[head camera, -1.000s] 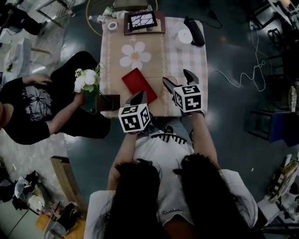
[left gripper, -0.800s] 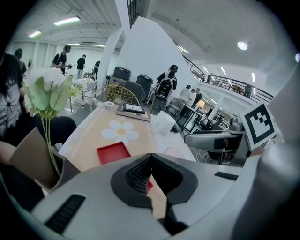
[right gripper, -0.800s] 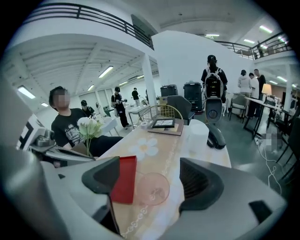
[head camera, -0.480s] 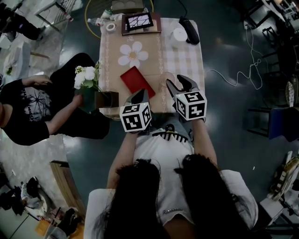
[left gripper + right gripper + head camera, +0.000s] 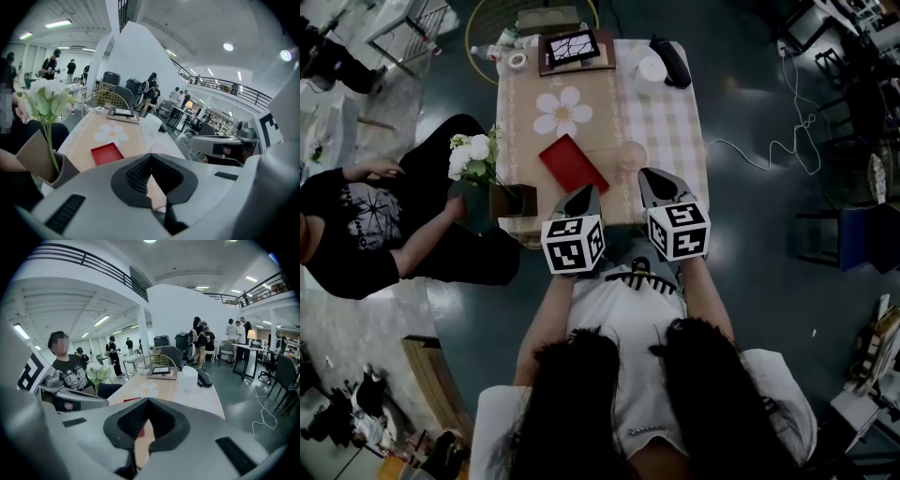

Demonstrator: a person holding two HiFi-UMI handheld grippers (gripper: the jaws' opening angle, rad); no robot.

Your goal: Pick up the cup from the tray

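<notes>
While the left gripper (image 5: 584, 193) and right gripper (image 5: 652, 177) are pressed together, empty, the cup (image 5: 630, 155) is not yet reached; jaws must be spread.

My right gripper (image 5: 652, 178) has gone from jaws spread wide to jaws fully together, with nothing caught between them. In the head view it has also drawn back toward 6 o'clock, away from the table (image 5: 667, 122) and closer to my body, so its marker cube (image 5: 678, 230) now sits lower in the frame. The jaws no longer straddle the translucent cup (image 5: 630, 154). The cup now stands in the open, just off the jaw tips at about 11 o'clock.
</notes>
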